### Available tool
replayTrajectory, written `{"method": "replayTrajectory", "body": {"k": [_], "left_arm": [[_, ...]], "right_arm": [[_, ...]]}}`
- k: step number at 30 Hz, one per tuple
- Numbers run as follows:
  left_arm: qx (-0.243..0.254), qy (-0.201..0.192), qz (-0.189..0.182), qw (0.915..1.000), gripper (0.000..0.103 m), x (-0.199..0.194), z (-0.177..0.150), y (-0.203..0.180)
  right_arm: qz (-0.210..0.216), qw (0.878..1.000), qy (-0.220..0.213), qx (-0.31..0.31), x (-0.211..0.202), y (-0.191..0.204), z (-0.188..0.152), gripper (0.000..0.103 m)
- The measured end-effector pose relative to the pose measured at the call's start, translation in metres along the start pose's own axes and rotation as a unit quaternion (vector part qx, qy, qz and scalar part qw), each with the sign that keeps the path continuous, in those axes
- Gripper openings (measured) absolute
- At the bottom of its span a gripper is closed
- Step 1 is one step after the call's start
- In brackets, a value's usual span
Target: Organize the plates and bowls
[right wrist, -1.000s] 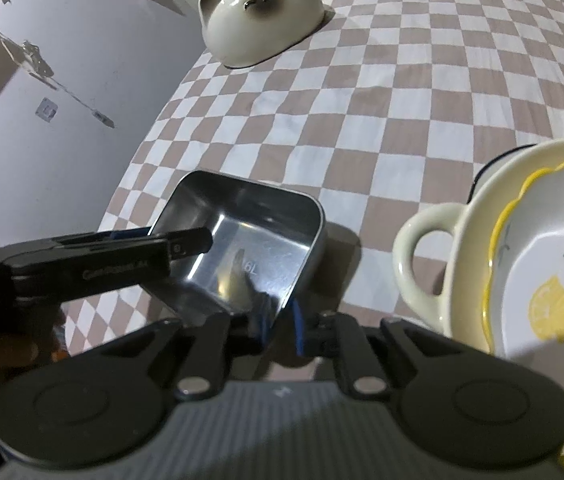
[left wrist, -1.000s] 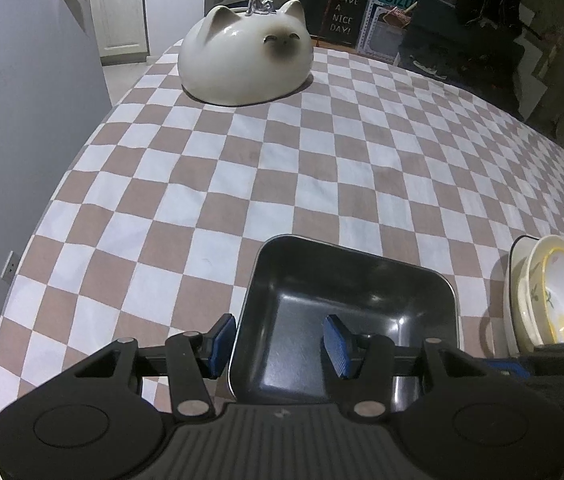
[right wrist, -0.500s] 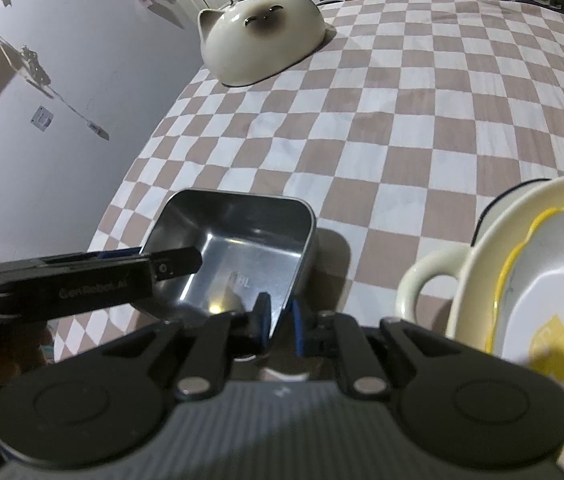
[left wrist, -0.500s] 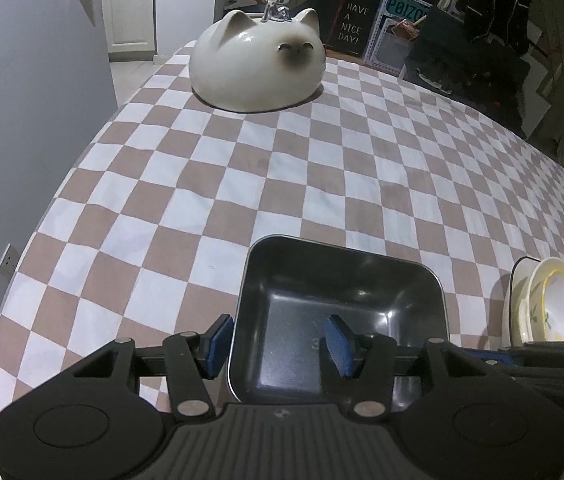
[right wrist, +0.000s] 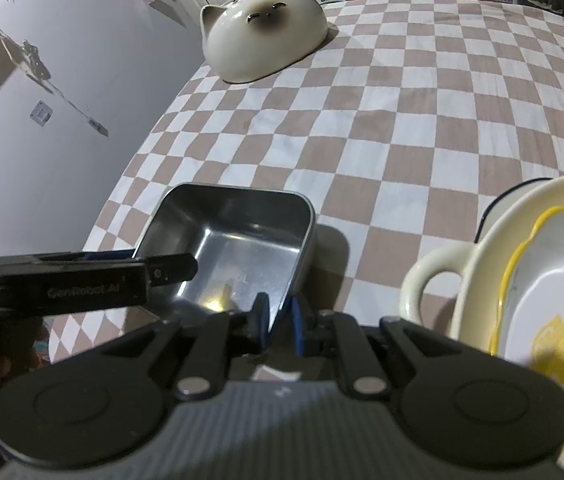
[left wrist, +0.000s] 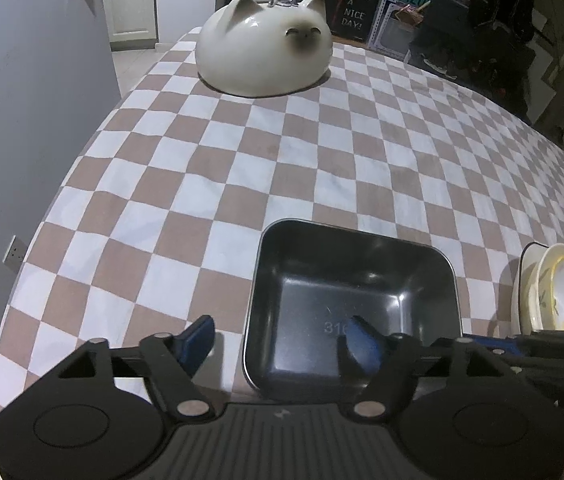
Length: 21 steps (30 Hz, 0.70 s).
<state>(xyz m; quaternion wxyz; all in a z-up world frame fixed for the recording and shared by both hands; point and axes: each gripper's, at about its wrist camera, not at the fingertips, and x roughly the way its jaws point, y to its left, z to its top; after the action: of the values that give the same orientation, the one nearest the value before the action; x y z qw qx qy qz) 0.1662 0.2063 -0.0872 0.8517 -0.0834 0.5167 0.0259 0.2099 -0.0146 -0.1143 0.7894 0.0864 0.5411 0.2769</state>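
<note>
Fingers of the right gripper point(right wrist: 278, 326) pinch the near right wall of the steel tray point(left wrist: 352, 304), which sits at the worktop's point(left wrist: 322, 160) near edge; the left gripper point(left wrist: 278, 340) is opening, straddling the left wall untouched. Keep the right pinch firm (thin rim, likely slippery) and clear the stacked bowls point(right wrist: 542, 280) at right.

One square metal tray point(left wrist: 352, 292); one upturned cat-faced bowl point(left wrist: 264, 54); two stacked dishes, a handled cream dish point(right wrist: 462, 264) holding a lemon-printed plate point(right wrist: 554, 300); two grippers, left gripper point(left wrist: 278, 344) and right gripper point(right wrist: 280, 322).
</note>
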Motion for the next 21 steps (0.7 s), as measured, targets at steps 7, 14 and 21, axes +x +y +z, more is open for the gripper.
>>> {"method": "replayTrajectory", "body": {"k": [7, 14, 21], "left_arm": [[-0.016, -0.005, 0.009, 0.9998, 0.091, -0.005, 0.001, 0.010], [-0.021, -0.008, 0.019, 0.9996, 0.102, -0.013, -0.001, 0.017], [-0.026, -0.013, 0.028, 0.9992, 0.103, -0.022, -0.003, 0.019]], "right_arm": [[0.007, 1.000, -0.003, -0.006, -0.001, 0.003, -0.001, 0.029], [0.016, 0.999, -0.025, -0.024, -0.011, 0.014, -0.002, 0.072], [0.002, 0.999, -0.046, -0.028, -0.019, 0.011, 0.002, 0.089]]}}
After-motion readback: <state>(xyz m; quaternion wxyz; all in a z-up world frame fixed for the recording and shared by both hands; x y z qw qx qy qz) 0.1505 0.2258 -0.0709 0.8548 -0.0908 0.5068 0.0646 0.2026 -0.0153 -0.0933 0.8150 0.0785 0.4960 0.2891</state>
